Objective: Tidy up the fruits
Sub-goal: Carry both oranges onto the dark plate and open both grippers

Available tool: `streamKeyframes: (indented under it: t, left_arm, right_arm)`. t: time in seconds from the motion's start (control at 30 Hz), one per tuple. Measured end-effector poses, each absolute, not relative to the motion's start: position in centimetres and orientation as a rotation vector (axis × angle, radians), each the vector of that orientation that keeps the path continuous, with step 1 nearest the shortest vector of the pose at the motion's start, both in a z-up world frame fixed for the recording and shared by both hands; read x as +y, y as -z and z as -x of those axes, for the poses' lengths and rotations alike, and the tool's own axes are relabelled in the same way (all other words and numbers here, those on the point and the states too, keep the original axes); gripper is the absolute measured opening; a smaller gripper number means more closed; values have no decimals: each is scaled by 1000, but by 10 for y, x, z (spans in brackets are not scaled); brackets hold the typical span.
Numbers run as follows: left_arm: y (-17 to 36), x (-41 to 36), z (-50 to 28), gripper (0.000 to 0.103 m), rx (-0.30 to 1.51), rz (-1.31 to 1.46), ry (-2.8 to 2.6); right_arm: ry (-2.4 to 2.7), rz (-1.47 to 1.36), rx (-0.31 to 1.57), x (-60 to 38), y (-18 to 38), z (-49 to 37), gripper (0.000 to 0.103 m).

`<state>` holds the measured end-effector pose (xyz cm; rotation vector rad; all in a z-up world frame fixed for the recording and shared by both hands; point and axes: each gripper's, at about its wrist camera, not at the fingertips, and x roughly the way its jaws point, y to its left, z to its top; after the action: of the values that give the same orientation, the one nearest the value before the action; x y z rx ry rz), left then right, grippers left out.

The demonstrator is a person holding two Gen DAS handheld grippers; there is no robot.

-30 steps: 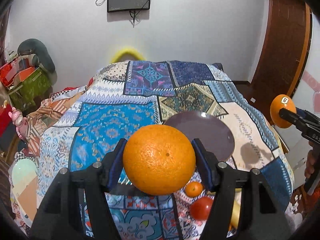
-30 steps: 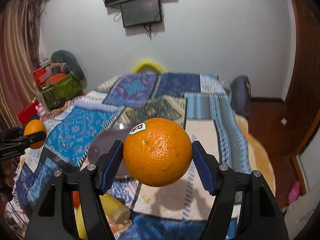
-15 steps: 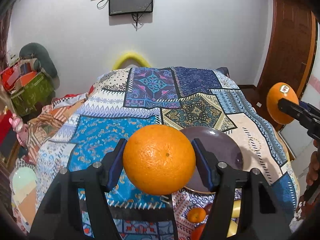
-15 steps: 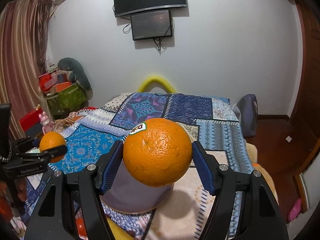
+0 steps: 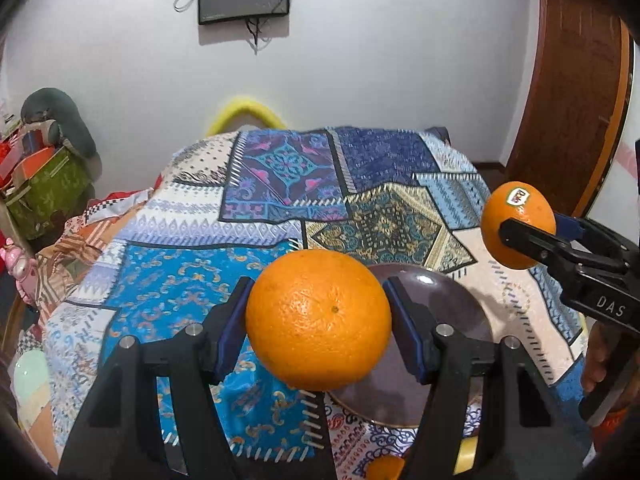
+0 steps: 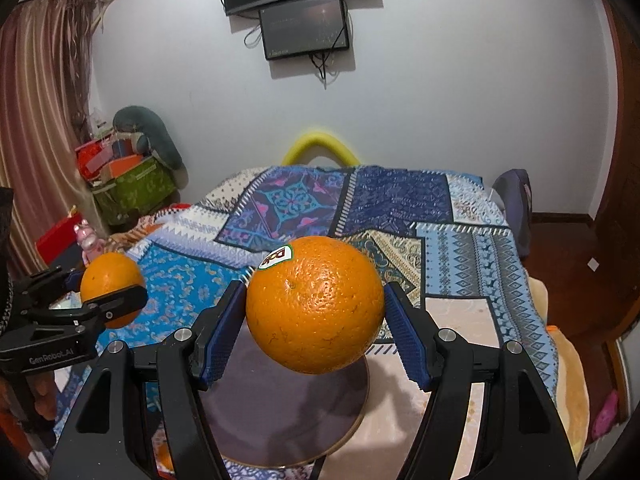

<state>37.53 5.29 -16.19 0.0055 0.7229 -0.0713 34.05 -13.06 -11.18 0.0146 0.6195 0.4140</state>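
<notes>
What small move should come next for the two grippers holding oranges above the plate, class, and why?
Probably lower the right gripper toward the dark plate and set down its stickered orange. Both grippers hold fruit in the air, the plate looks bare, and it lies right beneath this orange. The left gripper with its orange can follow.

Both views are evenly and fairly brightly lit by soft indoor light from above, with no harsh glare. The white wall [image 6: 440, 100] shows a gentle falloff toward the corners, and each frame ends in a dark round fisheye border. Straight lines bow near the edges. The plate [image 6: 288, 420] carries a soft shadow and a faint sheen. Close objects look sharp; the far yellow cushion [image 5: 244, 114] looks slightly blurred.
</notes>
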Motion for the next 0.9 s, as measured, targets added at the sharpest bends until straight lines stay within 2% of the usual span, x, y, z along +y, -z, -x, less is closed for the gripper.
streamKeyframes:
  t: [0.5,0.9]
  left_arm:
    - [230,30,-422,65,944,-32,154]
    - [247,26,-433,65,988,-38,179]
  right_arm:
    - [-434,10,798,-125,170,-375,66]
    - [-431,21,859,-125,189,-382,67]
